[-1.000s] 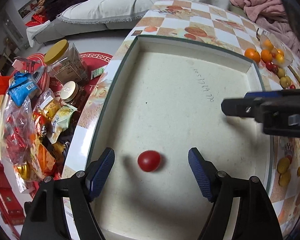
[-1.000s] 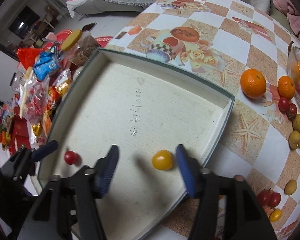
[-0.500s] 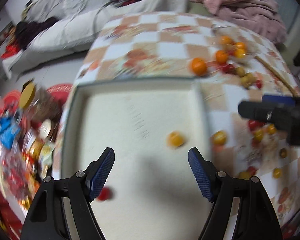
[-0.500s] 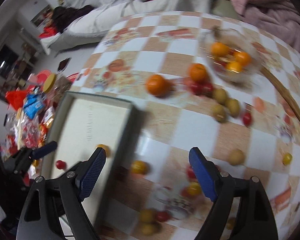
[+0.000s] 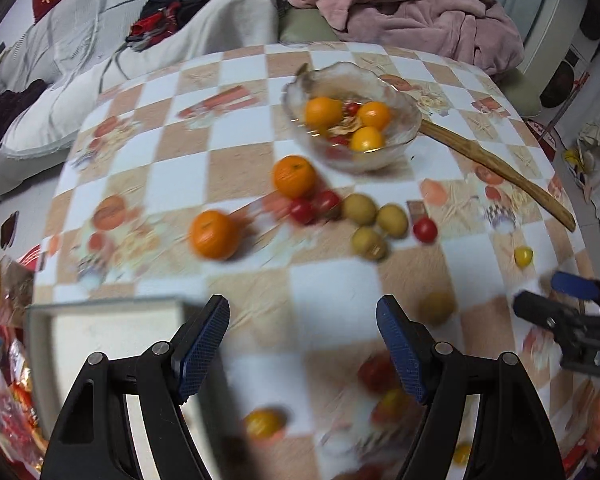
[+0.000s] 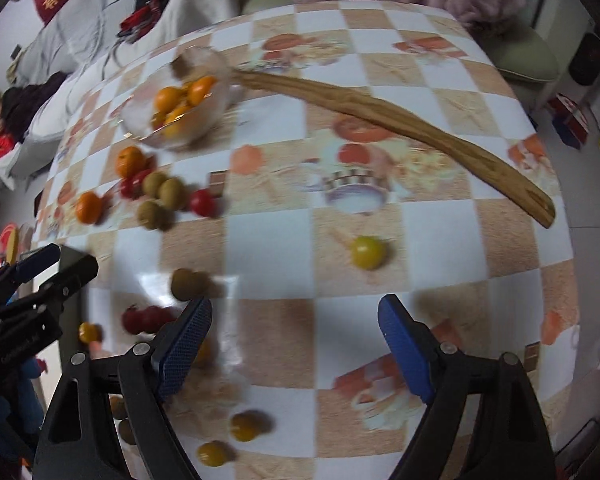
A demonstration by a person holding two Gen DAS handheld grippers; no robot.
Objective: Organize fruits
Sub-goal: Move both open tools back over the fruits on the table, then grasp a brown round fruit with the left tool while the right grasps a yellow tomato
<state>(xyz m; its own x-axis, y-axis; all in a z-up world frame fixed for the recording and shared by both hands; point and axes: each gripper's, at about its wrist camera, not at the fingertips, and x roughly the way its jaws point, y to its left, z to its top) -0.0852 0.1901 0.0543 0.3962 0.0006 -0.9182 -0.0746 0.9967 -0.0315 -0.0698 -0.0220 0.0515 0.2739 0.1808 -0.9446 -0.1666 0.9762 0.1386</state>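
My left gripper (image 5: 303,344) is open and empty above the checkered table, just right of the white tray's corner (image 5: 100,312). Loose oranges (image 5: 214,234), red tomatoes (image 5: 302,211), green-brown fruits (image 5: 359,209) and small yellow tomatoes (image 5: 523,256) lie scattered ahead. A glass bowl (image 5: 404,136) at the back holds oranges. My right gripper (image 6: 294,344) is open and empty over the table; a yellow tomato (image 6: 367,253) lies ahead of it, and red tomatoes (image 6: 146,318) and a brown fruit (image 6: 185,283) lie to its left. The other gripper shows at the left edge (image 6: 40,280).
A long wooden stick (image 6: 400,120) lies across the back right of the table, one end at the bowl (image 6: 220,80). Snack packets (image 5: 4,380) are on the floor to the left. A sofa with clothes (image 5: 412,4) stands behind the table.
Both grippers have swung right, away from the tray and out over the loose fruit. A red and a yellow tomato stayed in the tray, now out of view. Both remain open.
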